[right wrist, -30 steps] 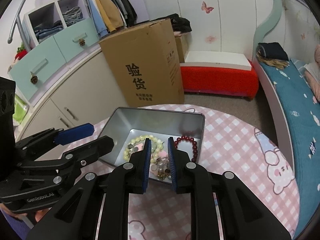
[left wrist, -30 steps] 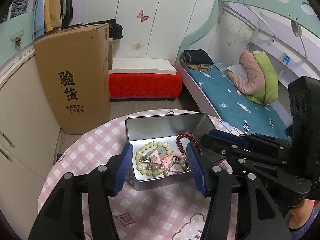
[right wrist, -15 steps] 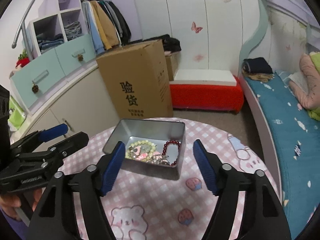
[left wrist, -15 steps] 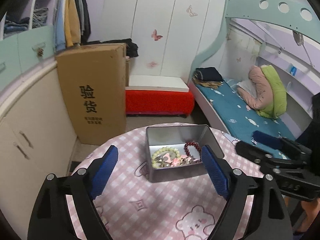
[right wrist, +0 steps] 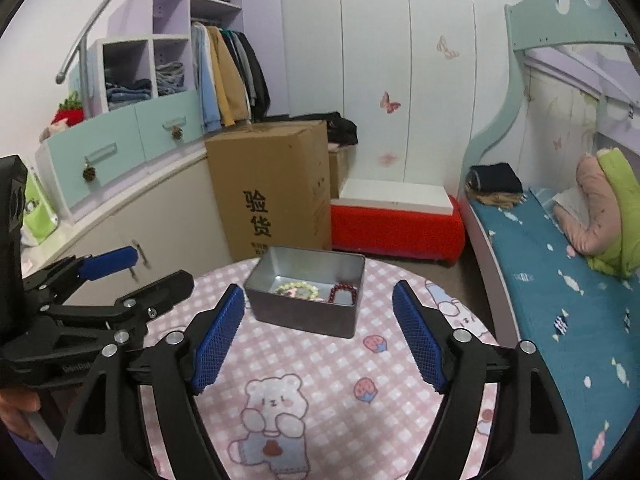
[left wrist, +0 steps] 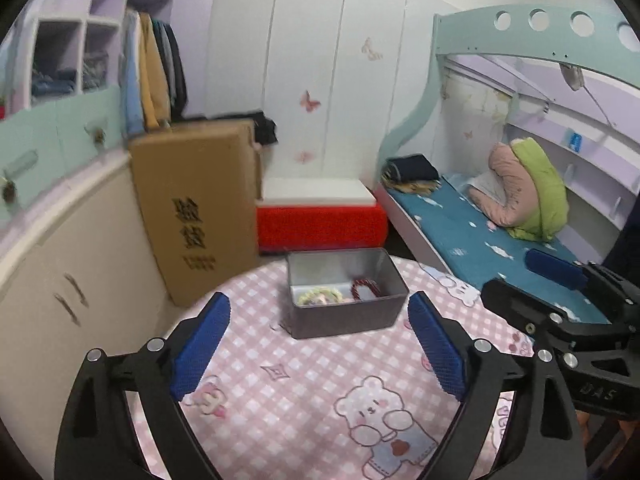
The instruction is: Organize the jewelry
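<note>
Tin [right wrist: 304, 312] — beyond both tools' tips

You are holding your left gripper [left wrist: 318, 350] above the surface with its blue pads [left wrist: 200, 344] spread wide apart, gripping nothing. Your right gripper [right wrist: 318, 340] is hovering alongside at a similar height, its pads [right wrist: 418, 340] equally wide, both pointing forward the same way.

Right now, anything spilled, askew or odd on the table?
Nothing stands out. The metal tin sits flat on the pink tablecloth, lidless, with the pale green bracelet and dark red bracelet inside. No jewelry shows outside it. Both grippers, left and right, are empty, jaws wide.
</note>
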`<state>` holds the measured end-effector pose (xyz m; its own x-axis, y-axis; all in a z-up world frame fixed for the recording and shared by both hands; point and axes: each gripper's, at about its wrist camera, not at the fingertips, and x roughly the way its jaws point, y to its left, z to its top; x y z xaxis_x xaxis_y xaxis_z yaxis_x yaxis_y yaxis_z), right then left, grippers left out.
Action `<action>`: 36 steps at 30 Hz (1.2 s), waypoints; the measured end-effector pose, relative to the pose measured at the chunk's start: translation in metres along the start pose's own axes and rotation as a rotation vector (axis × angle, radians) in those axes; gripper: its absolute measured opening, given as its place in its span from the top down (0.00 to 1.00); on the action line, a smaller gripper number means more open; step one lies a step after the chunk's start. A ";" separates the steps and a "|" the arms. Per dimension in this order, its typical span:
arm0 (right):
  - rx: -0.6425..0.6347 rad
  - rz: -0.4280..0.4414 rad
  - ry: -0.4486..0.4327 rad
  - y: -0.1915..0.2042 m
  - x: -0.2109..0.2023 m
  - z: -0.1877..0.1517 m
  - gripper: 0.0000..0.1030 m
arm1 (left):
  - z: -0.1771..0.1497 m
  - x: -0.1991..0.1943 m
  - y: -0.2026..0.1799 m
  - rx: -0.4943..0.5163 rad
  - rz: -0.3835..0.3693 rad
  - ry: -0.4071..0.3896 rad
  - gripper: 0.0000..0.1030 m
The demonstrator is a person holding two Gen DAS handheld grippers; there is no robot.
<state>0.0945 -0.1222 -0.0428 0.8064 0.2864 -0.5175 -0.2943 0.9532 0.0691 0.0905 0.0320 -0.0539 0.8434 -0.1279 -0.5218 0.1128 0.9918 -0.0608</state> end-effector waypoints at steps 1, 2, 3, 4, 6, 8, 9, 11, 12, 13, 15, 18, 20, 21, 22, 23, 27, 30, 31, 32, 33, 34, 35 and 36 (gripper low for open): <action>0.000 0.001 -0.010 0.001 -0.005 0.000 0.24 | 0.001 -0.005 -0.001 0.002 0.004 -0.014 0.14; 0.000 0.002 -0.019 0.003 -0.010 0.000 0.24 | 0.001 -0.012 -0.002 -0.001 0.005 -0.023 0.14; 0.000 0.004 -0.026 0.004 -0.017 0.001 0.24 | 0.002 -0.017 -0.003 -0.004 0.008 -0.032 0.14; -0.001 0.005 -0.033 0.004 -0.021 0.002 0.24 | 0.002 -0.022 -0.004 -0.005 0.013 -0.045 0.14; -0.014 -0.004 -0.053 0.008 -0.032 0.003 0.24 | 0.003 -0.031 -0.006 -0.003 0.026 -0.071 0.14; -0.021 -0.009 -0.071 0.012 -0.040 0.004 0.24 | 0.003 -0.041 -0.008 0.001 0.044 -0.099 0.14; -0.022 -0.011 -0.081 0.013 -0.045 0.005 0.24 | 0.003 -0.048 -0.010 0.007 0.057 -0.126 0.14; -0.028 -0.018 -0.101 0.015 -0.055 0.006 0.24 | 0.005 -0.057 -0.015 0.016 0.076 -0.157 0.14; -0.029 -0.021 -0.112 0.016 -0.060 0.006 0.24 | 0.005 -0.063 -0.017 0.022 0.086 -0.178 0.14; -0.031 -0.026 -0.123 0.016 -0.066 0.006 0.24 | 0.005 -0.067 -0.019 0.028 0.093 -0.194 0.14; -0.032 -0.031 -0.141 0.018 -0.074 0.007 0.24 | 0.005 -0.076 -0.023 0.037 0.104 -0.223 0.14; -0.036 -0.049 -0.167 0.018 -0.085 0.006 0.22 | 0.005 -0.086 -0.028 0.039 0.119 -0.254 0.14; -0.037 -0.051 -0.186 0.018 -0.094 0.005 0.22 | 0.003 -0.094 -0.031 0.042 0.122 -0.280 0.14; -0.036 -0.053 -0.193 0.018 -0.098 0.004 0.22 | 0.003 -0.097 -0.033 0.044 0.123 -0.288 0.14; -0.035 -0.054 -0.199 0.017 -0.101 0.004 0.22 | 0.002 -0.100 -0.034 0.048 0.123 -0.295 0.14; -0.034 -0.056 -0.205 0.017 -0.104 0.003 0.22 | 0.002 -0.102 -0.036 0.053 0.124 -0.302 0.14; -0.029 -0.064 -0.216 0.014 -0.113 -0.002 0.22 | -0.001 -0.112 -0.043 0.058 0.134 -0.334 0.13; -0.022 -0.065 -0.222 0.011 -0.118 -0.003 0.22 | -0.001 -0.117 -0.049 0.076 0.153 -0.361 0.13; -0.022 -0.066 -0.222 0.011 -0.118 -0.003 0.22 | -0.002 -0.118 -0.050 0.081 0.157 -0.364 0.13; -0.022 -0.067 -0.224 0.011 -0.119 -0.003 0.22 | -0.002 -0.119 -0.052 0.086 0.160 -0.367 0.13; -0.022 -0.069 -0.226 0.010 -0.120 -0.003 0.22 | -0.001 -0.120 -0.051 0.087 0.160 -0.369 0.13; -0.021 -0.071 -0.228 0.010 -0.121 -0.003 0.22 | -0.001 -0.120 -0.052 0.087 0.161 -0.372 0.13; -0.021 -0.074 -0.231 0.010 -0.122 -0.003 0.22 | -0.002 -0.120 -0.052 0.086 0.160 -0.376 0.13; -0.022 -0.077 -0.234 0.010 -0.122 -0.003 0.22 | -0.002 -0.121 -0.052 0.084 0.158 -0.378 0.13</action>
<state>-0.0083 -0.1475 0.0188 0.9229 0.2299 -0.3090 -0.2363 0.9715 0.0172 -0.0178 -0.0037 0.0108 0.9855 0.0160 -0.1687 -0.0038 0.9974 0.0726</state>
